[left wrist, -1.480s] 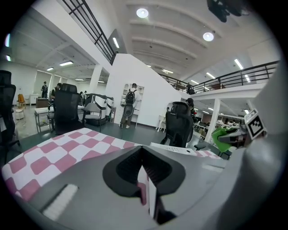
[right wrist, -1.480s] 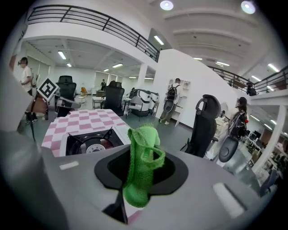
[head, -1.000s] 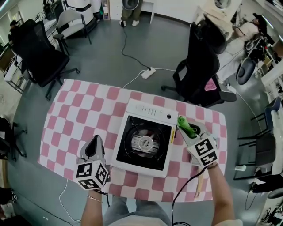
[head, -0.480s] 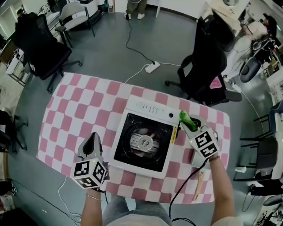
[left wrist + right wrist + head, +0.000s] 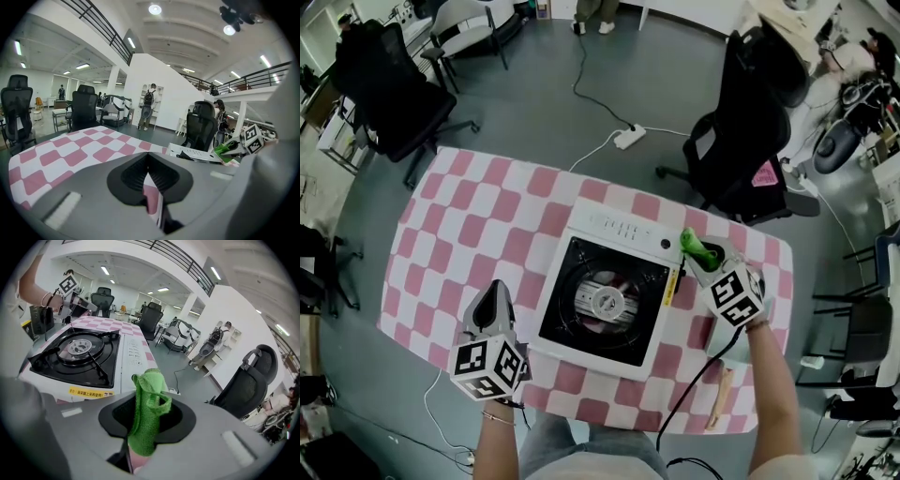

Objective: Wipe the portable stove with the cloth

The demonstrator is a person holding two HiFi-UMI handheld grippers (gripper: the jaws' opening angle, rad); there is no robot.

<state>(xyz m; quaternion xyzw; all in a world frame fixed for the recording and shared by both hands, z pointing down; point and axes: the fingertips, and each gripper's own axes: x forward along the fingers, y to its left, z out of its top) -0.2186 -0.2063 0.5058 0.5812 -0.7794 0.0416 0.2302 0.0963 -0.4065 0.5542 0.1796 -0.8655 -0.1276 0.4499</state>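
Note:
The white portable stove (image 5: 609,292) with a black burner top sits mid-table on the pink checked cloth; in the right gripper view the stove (image 5: 82,355) lies just left of the jaws. My right gripper (image 5: 701,257) hovers at the stove's right edge, shut on a bunched green cloth (image 5: 697,248) that sticks up between the jaws (image 5: 146,414). My left gripper (image 5: 495,305) rests left of the stove with its jaws closed and nothing in them; in its own view the gripper (image 5: 149,176) points across the table, the stove (image 5: 199,154) to its right.
A wooden-handled tool (image 5: 718,397) lies on the table near its front right corner. Black office chairs (image 5: 741,141) stand behind the table, with a power strip (image 5: 628,138) and cable on the floor. Another chair (image 5: 389,98) stands at the far left.
My right gripper has lifted slightly and drifted right along the stove's right edge with the green cloth. The left gripper has barely moved.

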